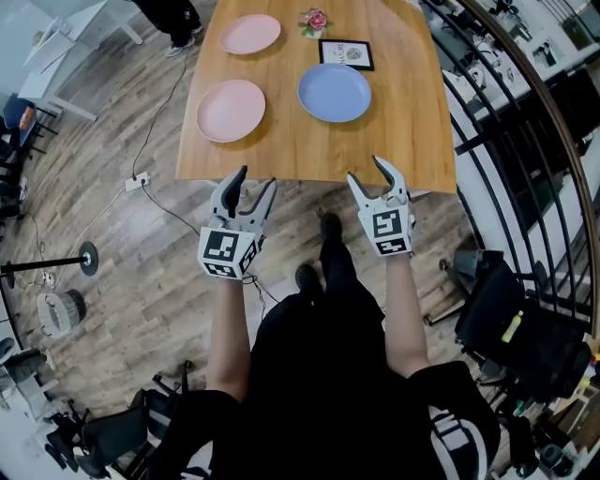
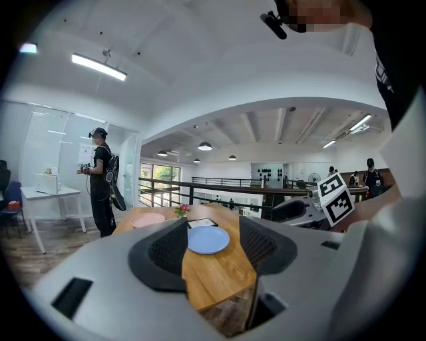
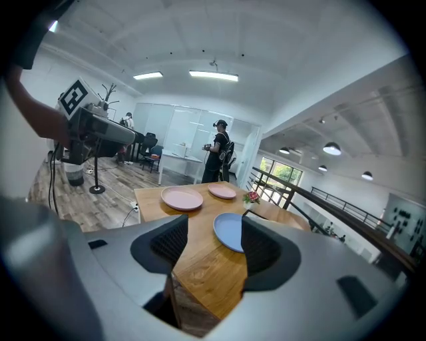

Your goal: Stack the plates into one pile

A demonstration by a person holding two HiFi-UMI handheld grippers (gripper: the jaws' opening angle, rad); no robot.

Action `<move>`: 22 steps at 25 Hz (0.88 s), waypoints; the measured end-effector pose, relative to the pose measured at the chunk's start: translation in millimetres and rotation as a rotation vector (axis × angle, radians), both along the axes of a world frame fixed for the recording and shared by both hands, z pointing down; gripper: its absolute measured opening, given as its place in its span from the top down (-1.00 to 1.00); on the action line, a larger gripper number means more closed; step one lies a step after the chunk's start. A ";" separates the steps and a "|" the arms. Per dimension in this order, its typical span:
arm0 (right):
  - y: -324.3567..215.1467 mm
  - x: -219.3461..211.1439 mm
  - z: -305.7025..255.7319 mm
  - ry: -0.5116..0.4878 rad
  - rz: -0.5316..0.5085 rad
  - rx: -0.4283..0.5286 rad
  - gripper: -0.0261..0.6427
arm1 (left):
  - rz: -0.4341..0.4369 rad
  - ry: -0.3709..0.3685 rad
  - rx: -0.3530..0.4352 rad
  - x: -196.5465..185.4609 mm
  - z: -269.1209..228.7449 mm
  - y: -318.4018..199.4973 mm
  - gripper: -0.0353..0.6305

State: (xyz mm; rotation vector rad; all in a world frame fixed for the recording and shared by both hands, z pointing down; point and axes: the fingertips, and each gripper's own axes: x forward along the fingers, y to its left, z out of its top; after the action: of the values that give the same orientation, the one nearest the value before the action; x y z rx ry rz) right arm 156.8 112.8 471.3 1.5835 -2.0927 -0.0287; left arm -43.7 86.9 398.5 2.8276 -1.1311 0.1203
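Left tool (image 1: 257, 178), right tool (image 1: 366, 170) open; plates (image 1: 335, 92) apparently unstacked

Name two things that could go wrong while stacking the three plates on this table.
The framed card and flower sit right beside the blue plate and far pink plate; a reach there may knock them. The near pink plate lies near the left edge of the table; a poor grip could push it off.
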 end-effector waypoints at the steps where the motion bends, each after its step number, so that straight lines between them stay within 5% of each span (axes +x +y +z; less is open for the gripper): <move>1: -3.1 0.5 1.1 0.002 -0.005 -0.003 0.13 | -0.004 0.000 -0.002 0.5 1.0 -2.4 0.15; 22: -87.4 12.3 20.4 0.013 -0.101 -0.073 0.13 | -0.085 -0.001 -0.070 16.0 24.2 -72.8 0.15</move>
State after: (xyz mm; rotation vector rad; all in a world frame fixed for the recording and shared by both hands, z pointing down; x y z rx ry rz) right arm 169.1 25.5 491.7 1.4309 -2.1370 0.0030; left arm -27.6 14.2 422.7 2.7146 -1.2200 0.1515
